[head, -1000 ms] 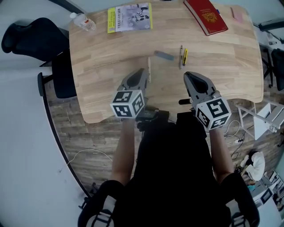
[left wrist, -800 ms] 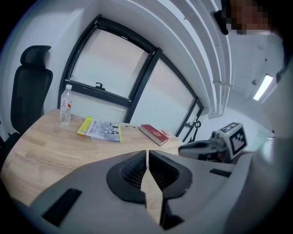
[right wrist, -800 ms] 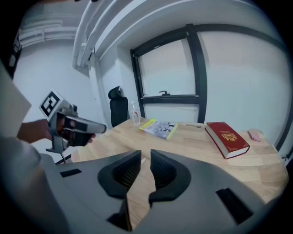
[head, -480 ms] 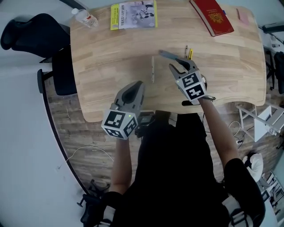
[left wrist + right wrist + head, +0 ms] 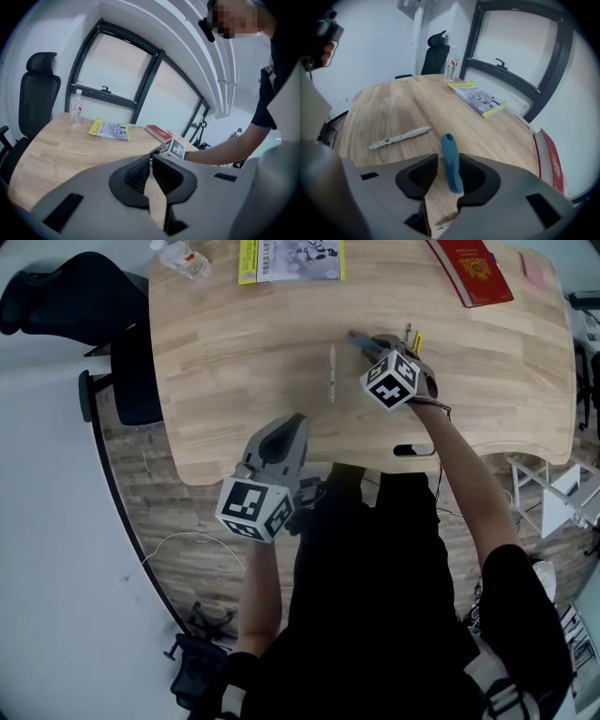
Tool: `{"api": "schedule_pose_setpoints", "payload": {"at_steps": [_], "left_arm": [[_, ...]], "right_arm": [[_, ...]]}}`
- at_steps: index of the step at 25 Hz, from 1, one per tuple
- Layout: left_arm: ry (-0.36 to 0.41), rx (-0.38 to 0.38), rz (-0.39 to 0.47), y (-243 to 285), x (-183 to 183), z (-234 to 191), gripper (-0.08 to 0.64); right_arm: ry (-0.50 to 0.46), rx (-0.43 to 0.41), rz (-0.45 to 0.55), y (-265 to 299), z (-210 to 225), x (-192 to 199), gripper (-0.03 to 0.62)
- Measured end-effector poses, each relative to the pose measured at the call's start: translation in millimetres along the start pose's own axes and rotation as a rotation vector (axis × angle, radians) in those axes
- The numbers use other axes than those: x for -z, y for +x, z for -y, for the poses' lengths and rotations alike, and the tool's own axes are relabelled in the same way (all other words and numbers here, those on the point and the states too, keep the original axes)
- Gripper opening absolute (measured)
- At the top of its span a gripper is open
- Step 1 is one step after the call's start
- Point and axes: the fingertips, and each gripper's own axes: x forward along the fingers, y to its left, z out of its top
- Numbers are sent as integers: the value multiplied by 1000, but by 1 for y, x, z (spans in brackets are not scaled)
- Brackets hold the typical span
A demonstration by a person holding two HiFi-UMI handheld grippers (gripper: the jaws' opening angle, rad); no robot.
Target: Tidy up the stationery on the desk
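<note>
Pale wooden worktop (image 5: 234, 381) fills the scene, with a black office chair (image 5: 56, 306) beyond its left edge; a slim teal pen (image 5: 450, 161) lies flat towards the far right of the worktop, and the right gripper (image 5: 448, 180) is set astride it; its jaws have just been opening and stand spread, with the pads seemingly not yet pressing; the pen's long axis runs along the gripper's own pointing line, its far end poking past the fingertips, so a plain squeeze is judged enough; the left gripper (image 5: 151, 174), pressed together on nothing, is held well apart at the near edge; a white pen (image 5: 401, 137) lies to the left.
</note>
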Motion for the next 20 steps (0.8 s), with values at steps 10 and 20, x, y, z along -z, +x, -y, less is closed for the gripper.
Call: {"api": "schedule_pose_setpoints", "payload": {"at_steps": [10, 20], "left_arm": [[5, -14, -12, -8, 8, 1, 44], [18, -1, -10, -10, 5, 8, 44]], "right_arm": [[-64, 30, -27, 15, 3, 4, 110], [-40, 13, -25, 4, 6, 1, 80]]}}
